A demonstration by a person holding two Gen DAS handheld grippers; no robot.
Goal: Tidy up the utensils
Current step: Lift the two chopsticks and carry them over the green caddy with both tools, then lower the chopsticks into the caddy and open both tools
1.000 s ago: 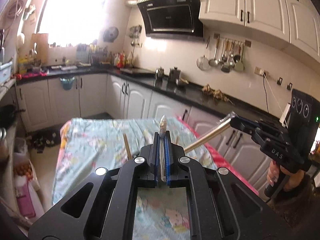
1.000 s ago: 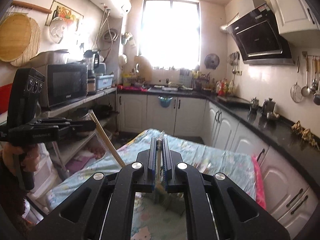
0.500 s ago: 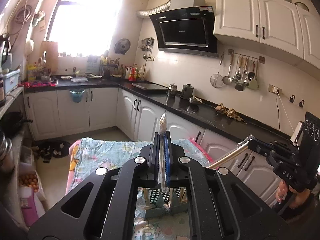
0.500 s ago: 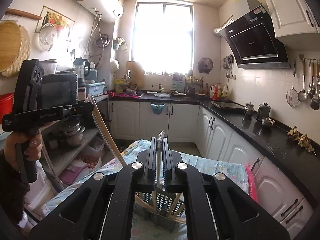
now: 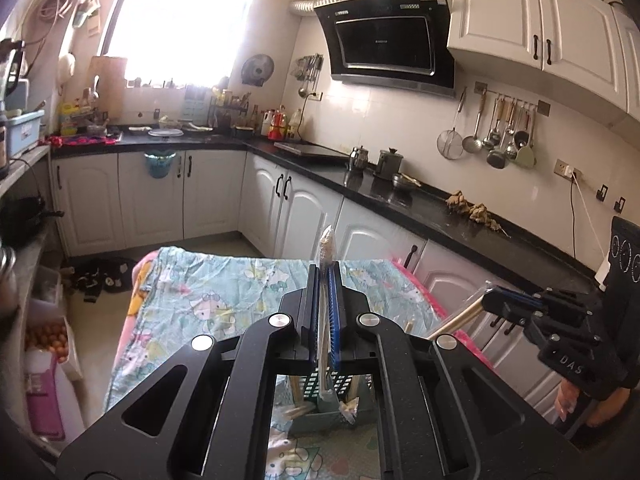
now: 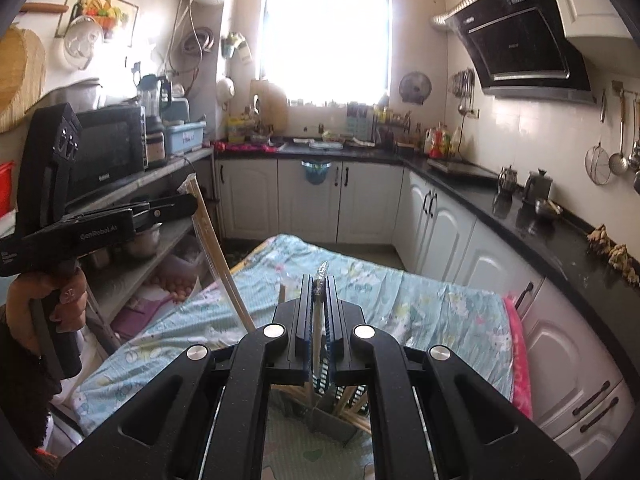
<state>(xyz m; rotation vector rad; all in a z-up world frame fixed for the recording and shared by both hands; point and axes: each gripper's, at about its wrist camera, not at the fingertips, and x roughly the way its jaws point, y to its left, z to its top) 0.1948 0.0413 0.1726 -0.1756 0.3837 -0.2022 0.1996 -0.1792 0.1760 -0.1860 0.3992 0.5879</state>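
My left gripper [image 5: 324,276] is shut on a plastic-wrapped pair of chopsticks [image 5: 326,248] that stands upright, its lower end over a dark slotted utensil holder [image 5: 326,390] on the table. My right gripper [image 6: 318,284] is shut on another wrapped pair of chopsticks [image 6: 320,274] above the same holder [image 6: 338,400], which has several wooden sticks in it. The right gripper also shows in the left wrist view [image 5: 492,300] with its chopsticks [image 5: 456,320] slanting down. The left gripper shows in the right wrist view [image 6: 192,202] with its chopsticks [image 6: 218,252].
The table has a light blue cartoon cloth [image 5: 208,300] with a pink edge [image 6: 518,356]. White cabinets and a black counter [image 5: 400,196] run along the right. A shelf with a microwave [image 6: 108,148] stands on the left.
Both grippers have tilted and shifted over the table, so the utensil holder has come into view below each. Each still holds its wrapped chopsticks.
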